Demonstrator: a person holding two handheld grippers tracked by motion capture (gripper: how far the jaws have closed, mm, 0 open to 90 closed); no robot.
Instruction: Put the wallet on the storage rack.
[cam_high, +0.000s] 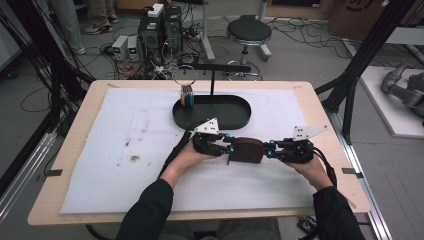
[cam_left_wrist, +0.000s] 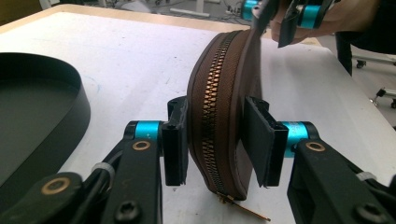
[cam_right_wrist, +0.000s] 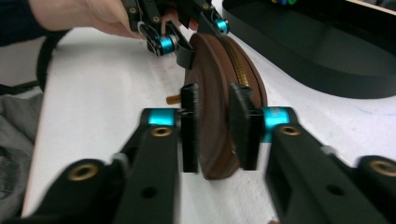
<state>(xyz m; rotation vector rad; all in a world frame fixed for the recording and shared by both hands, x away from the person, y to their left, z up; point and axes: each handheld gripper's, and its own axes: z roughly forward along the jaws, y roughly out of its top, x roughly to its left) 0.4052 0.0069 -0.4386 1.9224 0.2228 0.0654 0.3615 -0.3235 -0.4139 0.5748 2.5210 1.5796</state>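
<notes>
A brown round zip pouch (cam_high: 246, 150) stands on edge on the white mat, held between both grippers. My left gripper (cam_high: 227, 149) is shut on its left end. In the left gripper view its pads (cam_left_wrist: 175, 144) press both sides of the pouch (cam_left_wrist: 219, 116), with the brass zip facing the camera and the zip pull (cam_left_wrist: 247, 212) lying low by the mat. My right gripper (cam_high: 267, 150) is shut on the other end. The right gripper view has its jaws clamped across the pouch (cam_right_wrist: 215, 84), and the left gripper (cam_right_wrist: 182, 32) holds the far end.
A black oval tray (cam_high: 175, 112) lies just behind the pouch, with a black stand carrying a ring of coloured tags (cam_high: 186, 95) at its left end. The tray wall (cam_left_wrist: 70, 107) is close to the left gripper. The white mat (cam_high: 125, 150) covers the wooden table.
</notes>
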